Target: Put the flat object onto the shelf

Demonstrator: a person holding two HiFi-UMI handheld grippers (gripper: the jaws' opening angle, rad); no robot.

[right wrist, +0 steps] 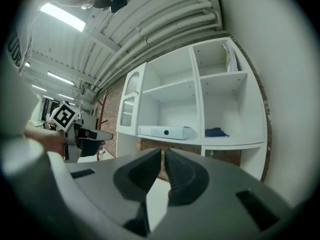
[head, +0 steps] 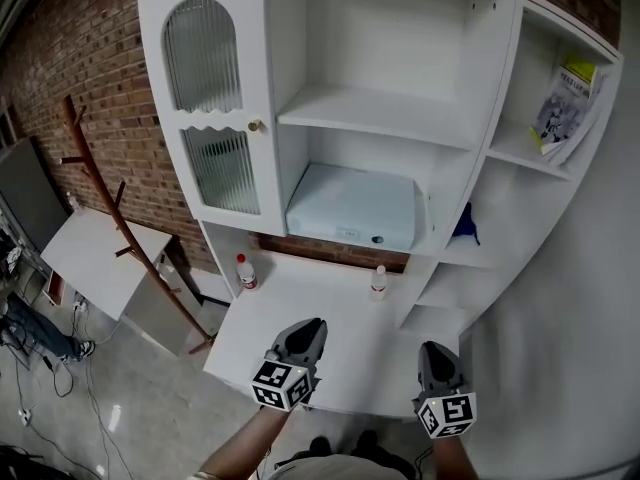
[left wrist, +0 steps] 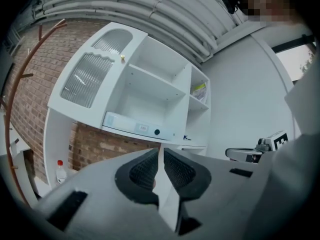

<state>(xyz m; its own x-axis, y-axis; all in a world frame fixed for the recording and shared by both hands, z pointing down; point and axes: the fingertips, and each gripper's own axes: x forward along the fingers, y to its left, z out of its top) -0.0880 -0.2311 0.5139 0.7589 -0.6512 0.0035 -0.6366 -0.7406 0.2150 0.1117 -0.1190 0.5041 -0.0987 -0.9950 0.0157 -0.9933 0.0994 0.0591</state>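
The flat object, a pale white box [head: 352,208] with a dark dot on its front, lies on the lowest shelf of the white cabinet's [head: 470,78] middle bay; it also shows in the gripper views [left wrist: 140,128] [right wrist: 165,131]. Both grippers hover level over the front edge of the white desk top [head: 340,313], well short of the box. My left gripper [head: 310,328] [left wrist: 161,156] has its jaws together with nothing held. My right gripper [head: 436,352] [right wrist: 162,156] is likewise shut and empty.
A red-capped bottle [head: 246,271] and a small white bottle [head: 379,281] stand at the back of the desk top. A blue item [head: 465,226] and a booklet [head: 565,108] occupy the right side shelves. A glass door [head: 210,118] closes the left bay. A wooden coat rack [head: 110,208] stands left.
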